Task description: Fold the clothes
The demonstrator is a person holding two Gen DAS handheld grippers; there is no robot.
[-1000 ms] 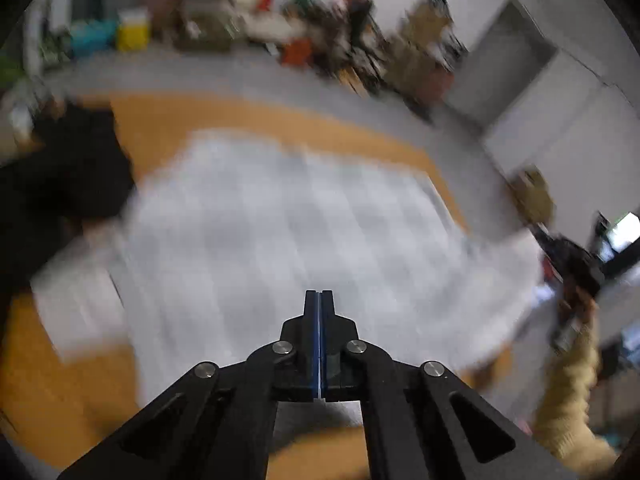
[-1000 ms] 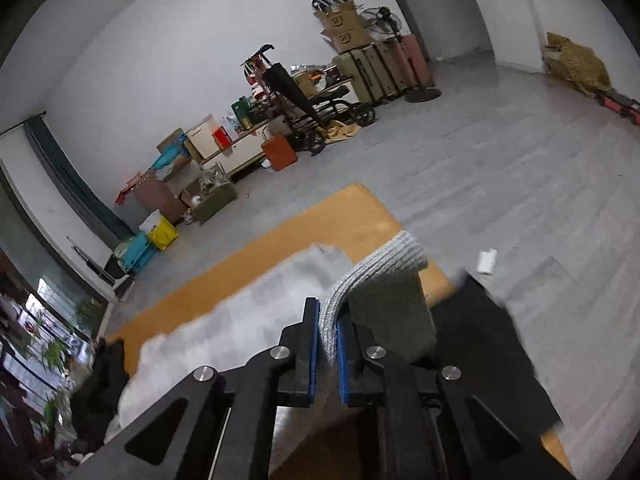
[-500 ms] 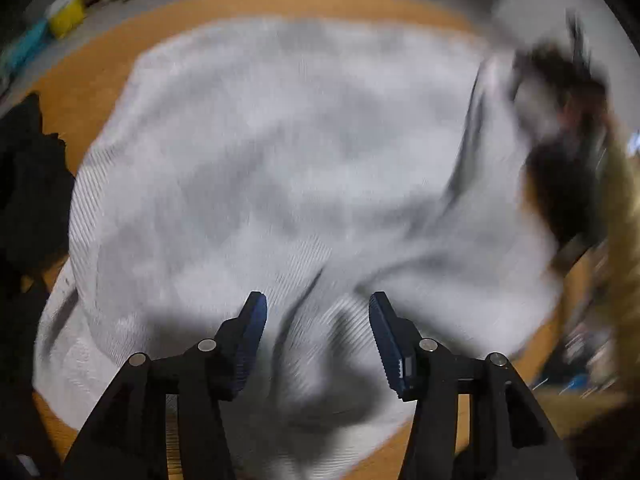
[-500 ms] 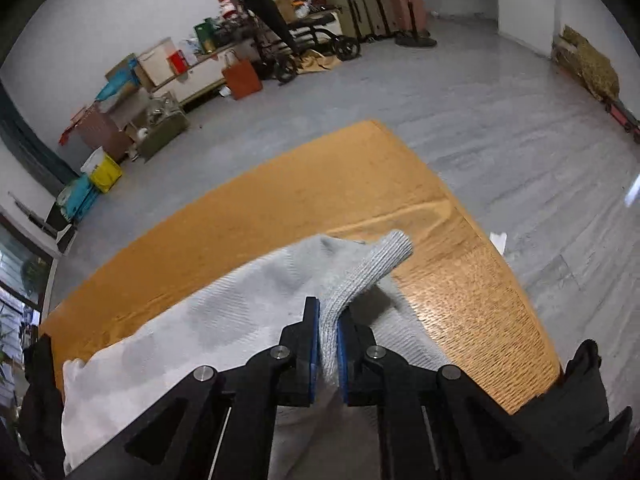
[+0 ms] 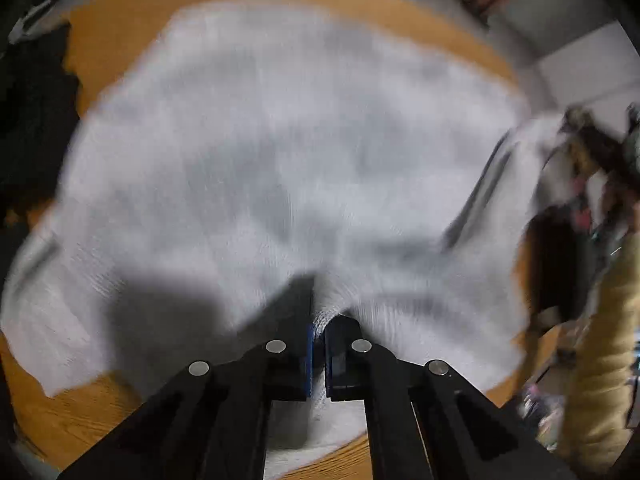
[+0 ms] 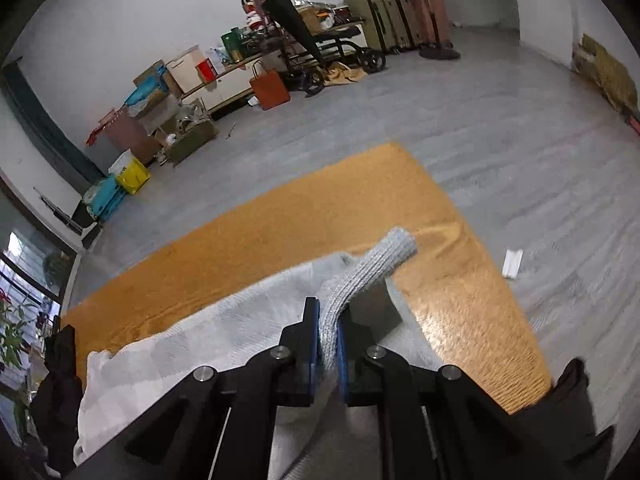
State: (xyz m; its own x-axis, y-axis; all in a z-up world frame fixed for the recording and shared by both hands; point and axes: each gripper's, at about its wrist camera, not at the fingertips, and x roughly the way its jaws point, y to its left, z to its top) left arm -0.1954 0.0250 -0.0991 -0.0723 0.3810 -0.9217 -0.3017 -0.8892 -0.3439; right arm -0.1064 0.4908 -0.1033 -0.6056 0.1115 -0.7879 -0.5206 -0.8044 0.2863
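A light grey knitted sweater lies spread over the wooden table. My left gripper is shut on a pinch of the sweater's near edge. My right gripper is shut on the sweater's ribbed hem, which sticks up past the fingers; the sweater's body trails to the left over the table. The right gripper and the person's arm show blurred at the right in the left wrist view.
A pile of black clothes lies at the table's left end, also in the right wrist view. Dark cloth hangs at the right near corner. Boxes, bags and suitcases stand along the far wall beyond grey floor.
My left gripper opened over the sweater, then closed on its near edge. My right gripper kept its hold on the hem and shifted slightly over the table.
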